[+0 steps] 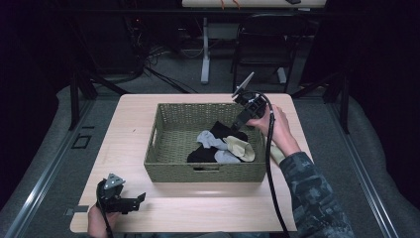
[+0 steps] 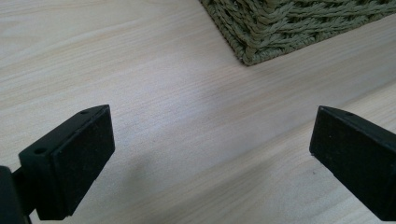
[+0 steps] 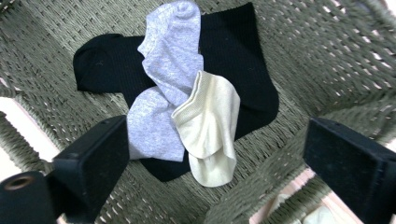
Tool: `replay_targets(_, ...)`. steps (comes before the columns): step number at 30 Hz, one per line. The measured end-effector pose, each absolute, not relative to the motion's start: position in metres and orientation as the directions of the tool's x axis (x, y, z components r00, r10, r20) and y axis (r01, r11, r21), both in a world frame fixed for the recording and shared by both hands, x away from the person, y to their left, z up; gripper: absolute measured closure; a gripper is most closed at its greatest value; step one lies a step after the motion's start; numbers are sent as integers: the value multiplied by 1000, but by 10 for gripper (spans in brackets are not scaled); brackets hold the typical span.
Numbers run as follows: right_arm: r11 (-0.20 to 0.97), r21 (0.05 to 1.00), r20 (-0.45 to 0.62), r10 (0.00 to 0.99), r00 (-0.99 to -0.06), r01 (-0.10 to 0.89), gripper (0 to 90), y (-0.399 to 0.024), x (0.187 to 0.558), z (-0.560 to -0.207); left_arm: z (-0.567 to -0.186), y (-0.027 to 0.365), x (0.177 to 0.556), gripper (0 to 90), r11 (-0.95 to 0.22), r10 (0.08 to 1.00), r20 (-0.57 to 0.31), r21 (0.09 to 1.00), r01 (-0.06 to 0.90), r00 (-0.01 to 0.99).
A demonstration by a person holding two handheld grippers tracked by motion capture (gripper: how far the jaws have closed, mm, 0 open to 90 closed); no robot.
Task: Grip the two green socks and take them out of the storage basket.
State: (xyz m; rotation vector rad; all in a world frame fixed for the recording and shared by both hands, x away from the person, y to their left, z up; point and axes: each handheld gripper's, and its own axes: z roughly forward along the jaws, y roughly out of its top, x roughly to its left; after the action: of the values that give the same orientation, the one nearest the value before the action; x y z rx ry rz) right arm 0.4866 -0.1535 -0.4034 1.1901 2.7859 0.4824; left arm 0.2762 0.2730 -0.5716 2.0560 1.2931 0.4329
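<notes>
A woven green basket (image 1: 163,126) stands in the middle of the table. Inside lie a black sock (image 3: 252,74), a grey sock (image 3: 170,60) draped over it, and a cream sock (image 3: 210,126) on top (image 1: 241,148). My right gripper (image 1: 237,125) hangs open over the basket's far right corner, jaws wide apart above the socks (image 3: 215,154). My left gripper (image 1: 134,200) rests open low over the table's near left corner, nothing between its jaws (image 2: 212,154). The basket's corner (image 2: 261,32) lies ahead of it.
The pale wooden table (image 1: 129,124) has bare surface left of and in front of the basket. A bit of pale cloth (image 1: 276,154) lies on the table by the basket's right side. A chair (image 1: 262,44) and a desk leg (image 1: 205,49) stand beyond the far edge.
</notes>
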Motion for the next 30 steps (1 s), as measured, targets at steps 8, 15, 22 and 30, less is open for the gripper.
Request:
replay_targets(8,664,269,64,711,-701,698,202,-147,491,-429,-572,273,276,0,-290,888,-66,686,667,454)
replay_targets(15,663,222,59,722,-689,715,309,-144,494,-453,-572,272,276,0,-290,888,-67,686,668,455)
replay_targets(22,647,204,50,743,-668,735,403,-143,495,-470,-572,272,276,1,-293,888,-64,684,668,455)
replay_targets(30,660,153,18,742,-670,736,475,-140,499,-481,-572,272,276,1,-294,887,-64,684,668,457)
